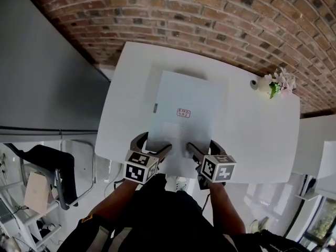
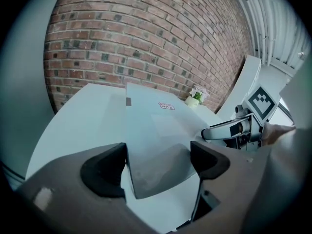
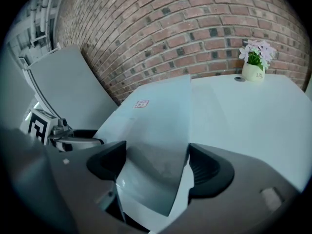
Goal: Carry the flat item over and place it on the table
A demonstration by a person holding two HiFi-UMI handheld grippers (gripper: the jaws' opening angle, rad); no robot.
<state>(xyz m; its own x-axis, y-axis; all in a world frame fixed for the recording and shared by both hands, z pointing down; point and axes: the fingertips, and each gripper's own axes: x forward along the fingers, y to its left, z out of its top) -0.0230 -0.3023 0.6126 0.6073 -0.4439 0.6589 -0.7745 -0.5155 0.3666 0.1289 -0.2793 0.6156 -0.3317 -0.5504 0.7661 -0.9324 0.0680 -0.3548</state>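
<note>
The white table (image 1: 252, 135) stretches ahead of both claws, up to a brick wall (image 1: 220, 20). The pale sheet (image 1: 184, 104) lies out over the table, its near edge reaching back to the claws. The left claw (image 1: 152, 146) is clamped on the sheet's near left corner, which fills the gap between its jaws. The right claw (image 1: 206, 148) grips the near right corner the same way. A small flower pot (image 1: 261, 84) stands far ahead and to the right of the right claw, well apart from the sheet.
</note>
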